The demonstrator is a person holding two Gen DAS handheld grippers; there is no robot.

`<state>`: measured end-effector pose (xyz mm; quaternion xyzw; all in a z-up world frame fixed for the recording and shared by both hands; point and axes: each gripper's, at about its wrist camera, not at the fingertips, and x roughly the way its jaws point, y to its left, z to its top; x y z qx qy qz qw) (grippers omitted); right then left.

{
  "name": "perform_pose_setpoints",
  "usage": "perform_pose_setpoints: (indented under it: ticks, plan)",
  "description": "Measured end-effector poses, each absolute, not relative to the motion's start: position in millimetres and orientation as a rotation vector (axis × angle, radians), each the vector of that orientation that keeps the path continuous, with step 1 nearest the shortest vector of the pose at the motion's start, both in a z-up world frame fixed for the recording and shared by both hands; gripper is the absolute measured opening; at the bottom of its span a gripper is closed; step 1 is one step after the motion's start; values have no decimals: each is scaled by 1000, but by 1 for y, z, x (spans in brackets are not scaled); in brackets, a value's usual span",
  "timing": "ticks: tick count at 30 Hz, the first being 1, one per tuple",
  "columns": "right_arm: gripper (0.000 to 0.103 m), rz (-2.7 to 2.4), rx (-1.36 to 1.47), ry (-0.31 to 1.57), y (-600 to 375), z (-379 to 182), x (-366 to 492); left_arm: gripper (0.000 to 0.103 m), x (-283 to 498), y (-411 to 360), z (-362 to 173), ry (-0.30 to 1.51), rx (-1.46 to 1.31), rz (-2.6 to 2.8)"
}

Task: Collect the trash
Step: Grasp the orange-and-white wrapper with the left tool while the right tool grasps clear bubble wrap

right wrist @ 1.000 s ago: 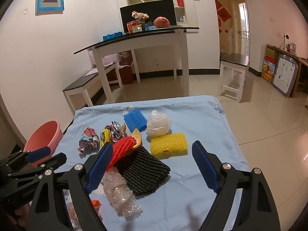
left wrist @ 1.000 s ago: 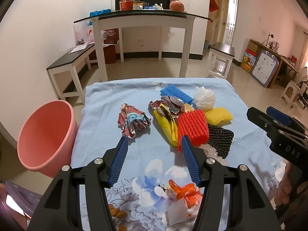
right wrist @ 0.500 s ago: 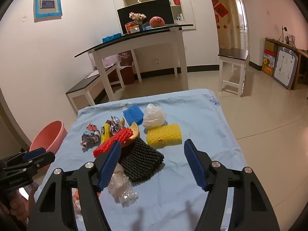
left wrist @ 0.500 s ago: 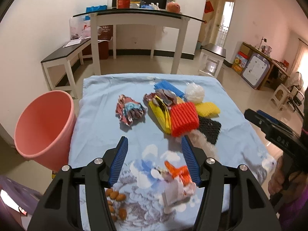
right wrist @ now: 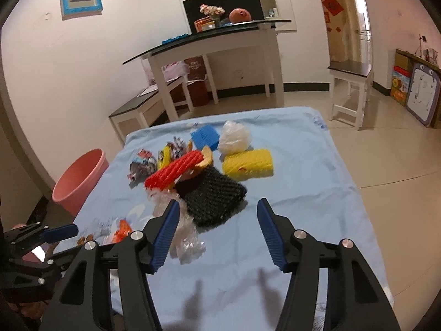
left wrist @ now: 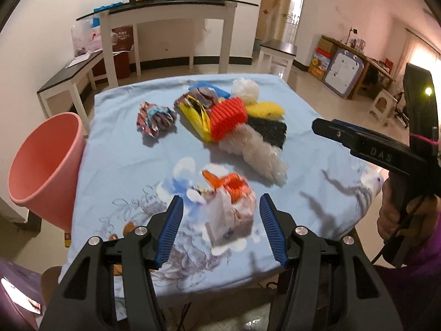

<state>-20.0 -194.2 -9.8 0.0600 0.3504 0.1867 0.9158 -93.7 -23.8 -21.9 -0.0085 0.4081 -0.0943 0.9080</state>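
Near the table's front edge, on the blue cloth (left wrist: 115,149), lies crumpled wrapper trash w/ orange bits (left wrist: 230,207), framed by the left gripper (left wrist: 219,222): fingers spread, not touching it. Beyond sits the pile: clear plastic wrap (left wrist: 256,154), black foam net (right wrist: 213,197), red net (left wrist: 227,118), yellow net (right wrist: 248,162). Right gripper (right wrist: 217,223), jaws just closing but still apart w/ nothing pinched, hovers over the black net. Pink bin (left wrist: 45,165) stands at the table's left.

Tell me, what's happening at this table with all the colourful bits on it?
A person is clearing trash with a hand-held gripper in each hand. The left hand-held gripper hangs open above a crumpled orange-and-white wrapper. The right hand-held gripper, jaws just narrowing but touching nothing, faces the black foam net. Nothing is picked up yet. A pink bucket waits beside the table.
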Motion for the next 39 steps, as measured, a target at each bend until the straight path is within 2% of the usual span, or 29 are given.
perform_pose_setpoints:
  ticks: [7,15,16,22,32,33,35,36,39]
  plan:
    - [56,450,105,746,-181,-19,-27,56,-88,-25,-33,868,-12,-202]
    - [56,492,84,786,-170,-29,-27,32,-79,-29,-53,915,-11,-243]
    - [56,494,85,790,-170,-30,-27,23,-78,-26,-53,915,-18,-244]
    - [58,519,96,823,-163,-34,-20,2,-80,-21,-51,896,-38,-251]
    - [58,527,30,870,-135,-48,-4,0,-87,-10,-42,859,-43,-241]
    - [56,530,27,879,-133,-50,-3,0,-87,-9,-42,857,-48,-242]
    - [38,537,24,898,-130,-55,-3,0,-89,-6,-40,850,-55,-249]
    - [22,538,23,912,-130,-58,-1,0,-89,-5,-39,847,-57,-253]
    - [16,555,51,924,-134,-60,-2,0,-90,-3,-38,844,-78,-269]
